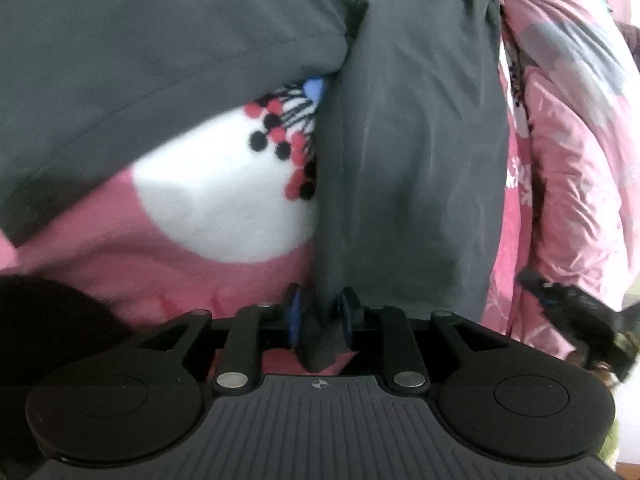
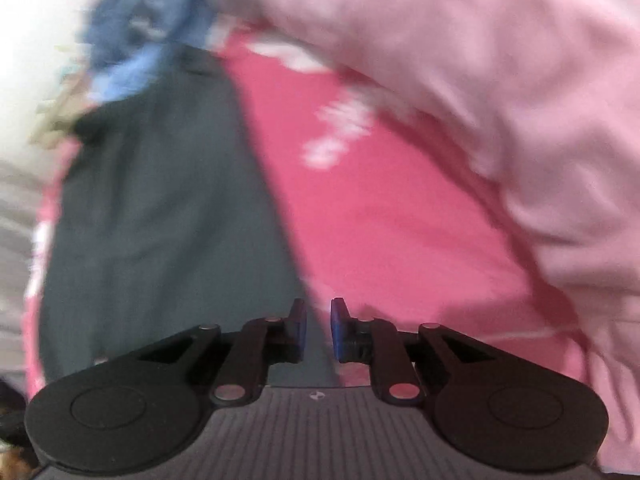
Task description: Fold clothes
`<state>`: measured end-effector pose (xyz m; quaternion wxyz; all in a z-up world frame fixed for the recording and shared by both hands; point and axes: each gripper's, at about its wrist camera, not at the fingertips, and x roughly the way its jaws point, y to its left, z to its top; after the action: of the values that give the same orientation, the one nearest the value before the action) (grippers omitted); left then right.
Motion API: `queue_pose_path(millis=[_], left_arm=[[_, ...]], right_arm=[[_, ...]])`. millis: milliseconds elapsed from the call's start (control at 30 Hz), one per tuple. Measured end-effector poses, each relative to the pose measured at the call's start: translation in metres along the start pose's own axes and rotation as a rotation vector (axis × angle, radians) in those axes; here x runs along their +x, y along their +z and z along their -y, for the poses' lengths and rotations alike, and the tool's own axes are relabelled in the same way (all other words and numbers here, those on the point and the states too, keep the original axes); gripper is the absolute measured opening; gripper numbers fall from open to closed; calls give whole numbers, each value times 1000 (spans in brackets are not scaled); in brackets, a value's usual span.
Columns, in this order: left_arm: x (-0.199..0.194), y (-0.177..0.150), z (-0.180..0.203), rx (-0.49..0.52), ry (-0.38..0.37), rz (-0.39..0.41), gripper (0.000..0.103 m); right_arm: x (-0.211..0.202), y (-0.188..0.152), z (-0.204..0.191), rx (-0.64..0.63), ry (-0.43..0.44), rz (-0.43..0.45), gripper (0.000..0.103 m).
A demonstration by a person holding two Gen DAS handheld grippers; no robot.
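A dark grey garment (image 1: 408, 152) hangs and drapes across the left wrist view. My left gripper (image 1: 320, 320) is shut on a bunched fold of its lower edge, pinched between the blue pads. A second part of the garment (image 1: 140, 52) spreads to the upper left. In the blurred right wrist view the same grey garment (image 2: 160, 208) lies on pink bedding (image 2: 380, 220). My right gripper (image 2: 319, 328) hovers over the garment's right edge, its pads a narrow gap apart with nothing pinched. The right gripper (image 1: 580, 320) also shows at the left wrist view's right edge.
A pink blanket with a white patch and red and black dots (image 1: 224, 208) lies under the garment. A pale pink quilt (image 2: 500, 100) bulges at the right. Blue cloth (image 2: 136, 40) sits at the far end of the garment.
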<state>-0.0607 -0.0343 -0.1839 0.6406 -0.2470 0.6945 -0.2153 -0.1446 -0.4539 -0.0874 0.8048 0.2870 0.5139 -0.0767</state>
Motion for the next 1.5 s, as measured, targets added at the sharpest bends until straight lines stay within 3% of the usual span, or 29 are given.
queue_pose_path(millis=[33,167,200,233,267,300,367,433,633,833,967,1100,1167,1267,1500], left_arm=[[1,-1,-2,-11,0,-4,29],[-2,1,-1,-27,8,-8,32],[-8,3,-4,-38,3,1,32],[-16,5,-6,-44,-9,21,33],[-29,8,-10,-46,-25,54,34],[-42,10,-14,-48,-41,87,38],[-69,14,-25,-59,-61,168,44],[-90,19,-37,-82,-44,236,47],[-145,23,-82,-151,97,473,51],[-169,20,-114,-148,296,609,53],[-171,33,-128,-71,382,640,53],[-164,53,-139,-35,352,624,53],[-154,60,-138,-25,363,600,53],[-142,58,-121,70,438,615,53],[-127,51,-97,190,466,658,40]], right_arm=[[8,-3,-4,-13,11,-24,15],[39,-15,-18,-61,32,-124,17],[50,-20,-10,-49,-30,-163,15],[55,-23,-2,-13,-74,-184,2],[56,-24,6,29,-96,-198,4],[49,-22,8,91,-54,-193,13],[34,-15,6,163,32,-167,13],[22,-7,-14,132,90,-136,13],[29,5,-110,-155,213,-59,22],[78,-3,-210,-373,316,-104,22],[113,-14,-271,-499,383,-155,22],[148,-16,-320,-540,426,-208,22],[154,-15,-333,-524,449,-209,22],[158,-12,-350,-499,489,-195,36],[163,-14,-366,-512,506,-187,37]])
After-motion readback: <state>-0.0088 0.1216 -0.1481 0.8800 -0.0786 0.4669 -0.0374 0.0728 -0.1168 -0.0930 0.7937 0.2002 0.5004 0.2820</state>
